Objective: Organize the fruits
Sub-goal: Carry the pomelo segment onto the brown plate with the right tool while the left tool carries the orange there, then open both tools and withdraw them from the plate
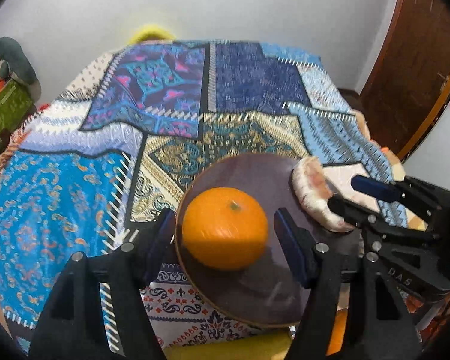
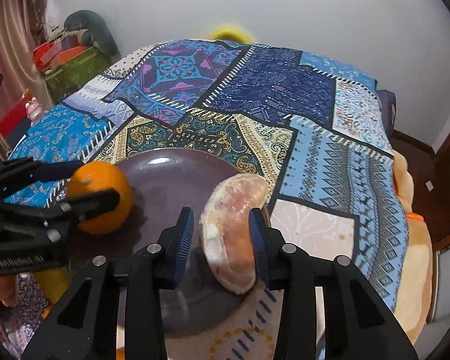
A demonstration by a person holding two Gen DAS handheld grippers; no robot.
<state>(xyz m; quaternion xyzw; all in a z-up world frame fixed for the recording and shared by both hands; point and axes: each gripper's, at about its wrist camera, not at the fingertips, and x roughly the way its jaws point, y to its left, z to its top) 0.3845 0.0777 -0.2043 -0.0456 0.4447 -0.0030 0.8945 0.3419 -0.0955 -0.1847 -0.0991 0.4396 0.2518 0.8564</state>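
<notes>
Main risk, as I judge it: both fruits sit over one small plate (image 1: pixel 255 294), and both could roll or skid once let go, since the glaze looks slick and nearly flat with only a low rim. The orange (image 1: pixel 225 228) sits lower centre of the left wrist view between the left gripper (image 1: pixel 225 240) jaws; jaws about half wide, pads look to be touching its sides, though blur hides the contact line, so I read it as held. A round, smooth waxy skin means it rolls freely if dropped from any height. The peeled citrus wedge (image 2: pixel 234 234) is at centre right of the right wrist view, clamped in the right gripper (image 2: pixel 222 240), jaws narrow; right pad presses it, left pad looks just at its edge. The wedge looks soft, with a pale pith and pinkish membrane under a shiny, possibly wrapped surface, in a curved crescent shape; it overhangs the plate's right rim, so a release here could tip it onto the cloth (image 2: pixel 315 138). Too hard a squeeze could burst the segment. The two grippers are near each other, so a finger clash is possible. Plate is dark brown-purple glossy ceramic, round, with a thin lighter edge. Beneath is a patchwork printed fabric, blue and gold, slightly rumpled over a cushioned worktop; soft footing means the plate may rock under a push. More orange fruit shows at the lower frame edge, unclear what.
</notes>
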